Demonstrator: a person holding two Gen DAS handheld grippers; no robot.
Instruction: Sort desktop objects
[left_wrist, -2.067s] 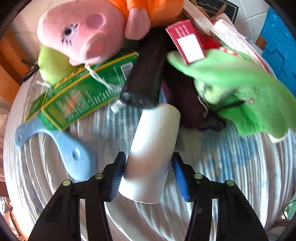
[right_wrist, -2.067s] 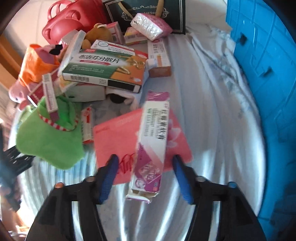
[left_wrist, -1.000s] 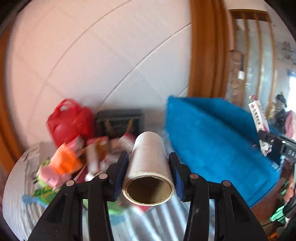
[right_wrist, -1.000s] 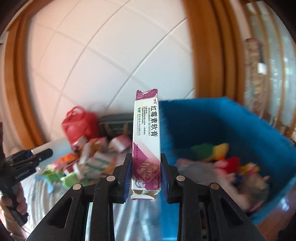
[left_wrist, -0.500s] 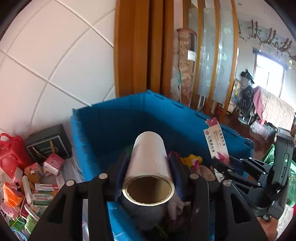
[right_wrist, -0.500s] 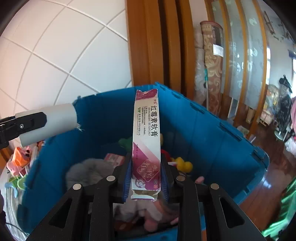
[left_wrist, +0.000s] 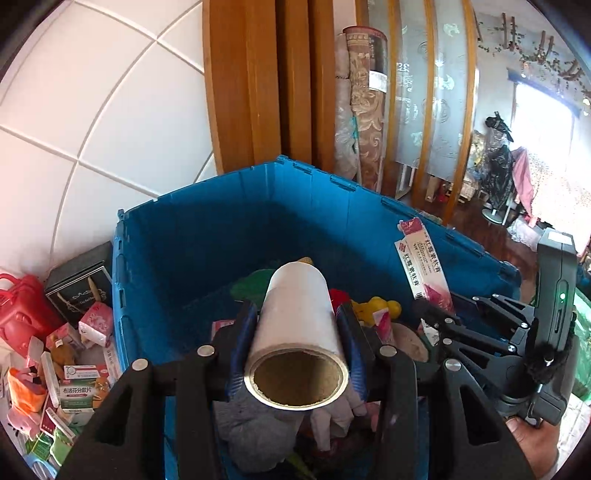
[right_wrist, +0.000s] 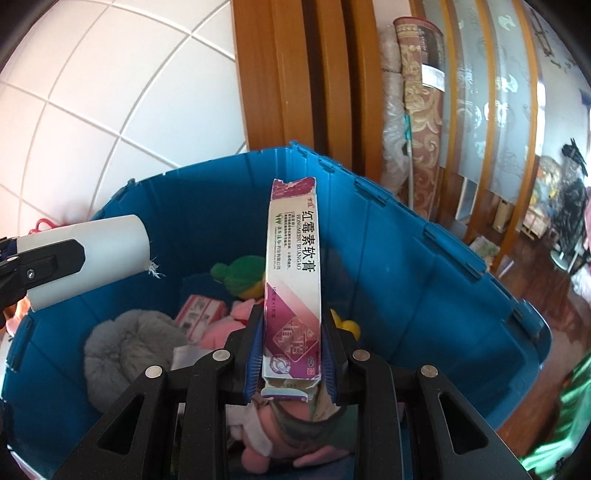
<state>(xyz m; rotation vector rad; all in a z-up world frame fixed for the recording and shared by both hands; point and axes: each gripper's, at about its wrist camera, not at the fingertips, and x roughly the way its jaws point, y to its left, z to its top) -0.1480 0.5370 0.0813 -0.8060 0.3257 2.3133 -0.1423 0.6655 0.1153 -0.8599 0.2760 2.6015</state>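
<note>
My left gripper is shut on a white roll with a cardboard core and holds it over the open blue bin. My right gripper is shut on a long white and purple ointment box, upright above the same blue bin. The white roll shows at the left of the right wrist view; the ointment box and right gripper show at the right of the left wrist view. The bin holds plush toys and small boxes.
A grey plush, a green plush and a pink plush lie in the bin. Left of the bin, a pile of boxes, a red bag and a black box lie on the table. Tiled wall and wooden frame stand behind.
Both grippers closed on their objects on the table, lifted them and swung right. They now hold them over the blue bin, a little nearer than half a second ago.
</note>
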